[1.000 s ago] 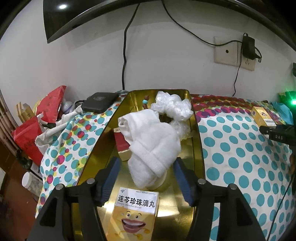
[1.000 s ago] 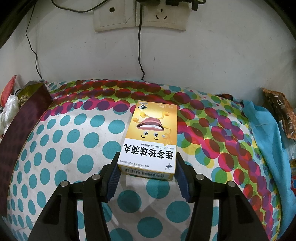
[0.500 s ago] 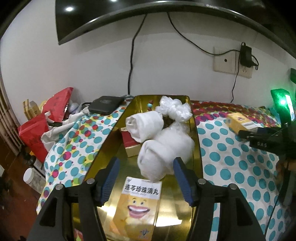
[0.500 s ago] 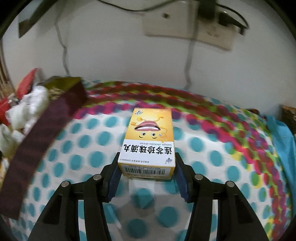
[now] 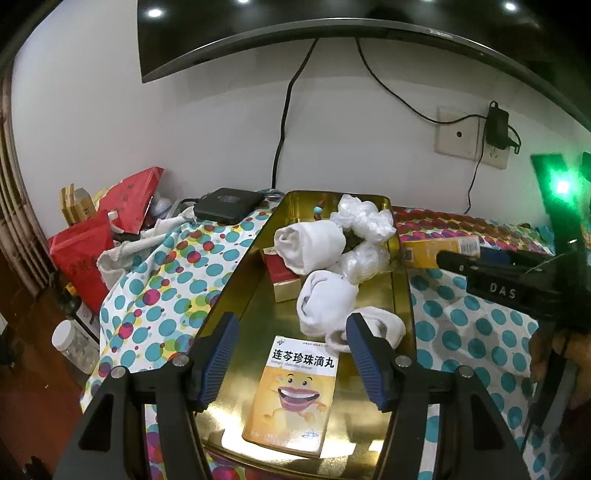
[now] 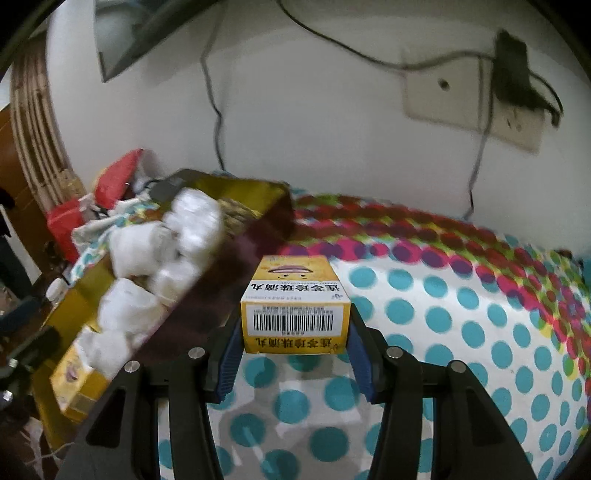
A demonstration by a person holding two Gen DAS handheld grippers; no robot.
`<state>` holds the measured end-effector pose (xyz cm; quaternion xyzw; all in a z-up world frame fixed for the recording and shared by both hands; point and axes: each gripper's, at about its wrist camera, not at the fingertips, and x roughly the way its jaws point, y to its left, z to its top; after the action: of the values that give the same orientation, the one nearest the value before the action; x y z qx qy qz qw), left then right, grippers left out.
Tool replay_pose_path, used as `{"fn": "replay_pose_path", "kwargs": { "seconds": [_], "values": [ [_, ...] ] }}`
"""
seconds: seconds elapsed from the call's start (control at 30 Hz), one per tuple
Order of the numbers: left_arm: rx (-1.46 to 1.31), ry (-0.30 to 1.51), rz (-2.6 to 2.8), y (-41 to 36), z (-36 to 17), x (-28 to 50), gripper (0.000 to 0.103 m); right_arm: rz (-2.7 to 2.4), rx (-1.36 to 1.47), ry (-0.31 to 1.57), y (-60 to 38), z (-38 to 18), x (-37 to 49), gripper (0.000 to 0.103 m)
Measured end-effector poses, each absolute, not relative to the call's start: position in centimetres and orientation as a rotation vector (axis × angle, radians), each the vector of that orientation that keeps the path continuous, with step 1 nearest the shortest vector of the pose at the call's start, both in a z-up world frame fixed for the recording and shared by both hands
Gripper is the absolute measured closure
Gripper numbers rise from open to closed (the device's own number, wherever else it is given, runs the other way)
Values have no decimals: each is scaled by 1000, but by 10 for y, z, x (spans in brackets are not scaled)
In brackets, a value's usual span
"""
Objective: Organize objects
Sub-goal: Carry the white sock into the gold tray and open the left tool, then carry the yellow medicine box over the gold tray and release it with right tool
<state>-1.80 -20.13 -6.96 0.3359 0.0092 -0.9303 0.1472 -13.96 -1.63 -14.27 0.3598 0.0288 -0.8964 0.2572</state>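
Note:
A long gold tin (image 5: 236,280) lies on the dotted cloth. It holds rolled white socks (image 5: 310,245), crumpled clear plastic (image 5: 364,218), a red box (image 5: 282,273) and a yellow medicine box (image 5: 291,391). My left gripper (image 5: 291,325) hovers open over the tin's near end, with nothing between its blue pads. My right gripper (image 6: 295,321) is shut on a second yellow medicine box (image 6: 295,314), held in the air beside the tin's dark outer wall (image 6: 221,273). In the left wrist view that held box (image 5: 439,247) shows just right of the tin's rim.
The dotted cloth (image 6: 461,332) stretches right of the tin. Red bags (image 5: 88,251), a black device (image 5: 229,203) and a white jar (image 5: 70,343) crowd the left side. A cable, a wall socket (image 5: 458,133) and a dark screen (image 5: 332,29) are behind.
My right gripper lifted the yellow box off the cloth and carried it left toward the tin. My left gripper drew back and up from the white socks, which settled lower in the tin.

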Motion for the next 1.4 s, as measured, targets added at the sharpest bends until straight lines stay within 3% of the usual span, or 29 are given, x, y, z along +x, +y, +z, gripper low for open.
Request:
{"fn": "replay_pose_path", "kwargs": {
  "seconds": [0.3,0.77,1.0,1.07,1.1,1.4],
  "values": [
    [987,86,-2670,-207,-73,-19,41,-2430,941,126,-34,-138,-132,55],
    [1006,64,-2663,-208,-74,-30,41,-2381,1131,201,-46,-173,-164,54],
    [1015,46,-2655,-208,-74,-36,41,-2387,1185,251,-57,-182,-183,45],
    [1015,47,-2658,-207,-73,-36,41,-2388,1174,229,-55,-181,-185,47],
    [1011,47,-2661,-207,-73,-36,41,-2393,1174,232,-55,-182,-185,53],
    [1016,58,-2661,-203,-73,-37,41,-2440,1109,225,-51,-173,-170,54]
  ]
}}
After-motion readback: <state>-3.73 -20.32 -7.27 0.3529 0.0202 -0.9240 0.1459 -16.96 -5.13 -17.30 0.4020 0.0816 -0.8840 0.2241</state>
